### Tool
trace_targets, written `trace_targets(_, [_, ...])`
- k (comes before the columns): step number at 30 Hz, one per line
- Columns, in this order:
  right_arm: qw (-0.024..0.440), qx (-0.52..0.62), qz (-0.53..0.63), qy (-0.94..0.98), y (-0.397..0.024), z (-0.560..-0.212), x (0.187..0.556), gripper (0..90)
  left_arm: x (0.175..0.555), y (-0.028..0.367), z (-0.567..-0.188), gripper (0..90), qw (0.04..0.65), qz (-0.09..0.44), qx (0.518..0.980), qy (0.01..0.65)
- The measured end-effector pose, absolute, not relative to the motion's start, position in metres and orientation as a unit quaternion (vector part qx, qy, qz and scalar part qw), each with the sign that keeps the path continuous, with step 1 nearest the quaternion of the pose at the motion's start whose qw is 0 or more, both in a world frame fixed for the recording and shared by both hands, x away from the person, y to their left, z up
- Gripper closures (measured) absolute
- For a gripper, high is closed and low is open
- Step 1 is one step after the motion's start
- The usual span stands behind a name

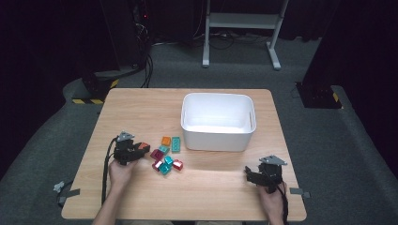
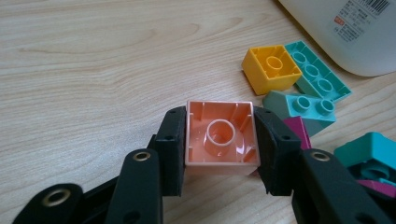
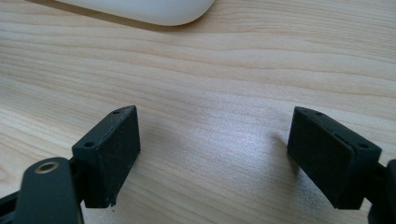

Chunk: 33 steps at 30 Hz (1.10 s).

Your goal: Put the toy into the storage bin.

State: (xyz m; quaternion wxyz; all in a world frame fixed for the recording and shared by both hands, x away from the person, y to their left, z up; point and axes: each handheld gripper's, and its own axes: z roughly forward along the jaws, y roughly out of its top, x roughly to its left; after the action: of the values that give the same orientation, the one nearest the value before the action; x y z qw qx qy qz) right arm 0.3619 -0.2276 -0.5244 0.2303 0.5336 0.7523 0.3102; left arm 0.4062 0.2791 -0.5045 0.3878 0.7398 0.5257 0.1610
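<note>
While our left gripper [image 2: 222, 140] pinches a salmon-pink building block [image 2: 222, 139], its two black jaws press flat against the block's opposite sides, and the block's hollow underside with its round central tube faces the camera at the lower middle of the left gripper view. In the high view we see that same gripper [image 1: 141, 151] at the lower left of the wooden table [image 1: 141, 108], with the block showing as an orange-red spot at its tip, just left of the loose pile.

Beyond the held block, in the upper right of the left gripper view, lie a yellow square block [image 2: 271, 68] and a long teal block [image 2: 317, 72] touching each other, both hollow side up; a teal sloped block [image 2: 301, 108] sits just below them, a magenta block [image 2: 299, 130] peeks out behind the right jaw, and another teal piece [image 2: 369, 154] lies at the right edge. A white plastic bin [image 1: 218, 123] stands at the middle of the high view, just right of the pile.

Our right gripper [image 1: 253, 176] rests at the lower right of the high view, well apart from the blocks. In the right gripper view its jaws are spread wide over bare wood, with nothing between them, and the bin's rounded white edge [image 3: 149, 10] shows along the top.
</note>
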Motion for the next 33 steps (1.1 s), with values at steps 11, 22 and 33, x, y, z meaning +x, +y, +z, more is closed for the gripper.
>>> trace_targets(11, [0.230, 0.534, 0.310, 0.752, -0.228, -0.524, 0.362, 17.0, 0.405, 0.275, -0.482, 57.9, 0.426, 0.139, 0.734, 0.510])
trace_targets(22, [0.230, 0.533, 0.310, 0.753, -0.227, -0.524, 0.362, 17.0, 0.407, 0.274, -0.465, 58.0, 0.436, 0.135, 0.732, 0.506])
trace_targets(33, [0.230, 0.533, 0.311, 0.753, -0.228, -0.524, 0.362, 17.1, 0.408, 0.269, -0.448, 58.1, 0.439, 0.136, 0.735, 0.499])
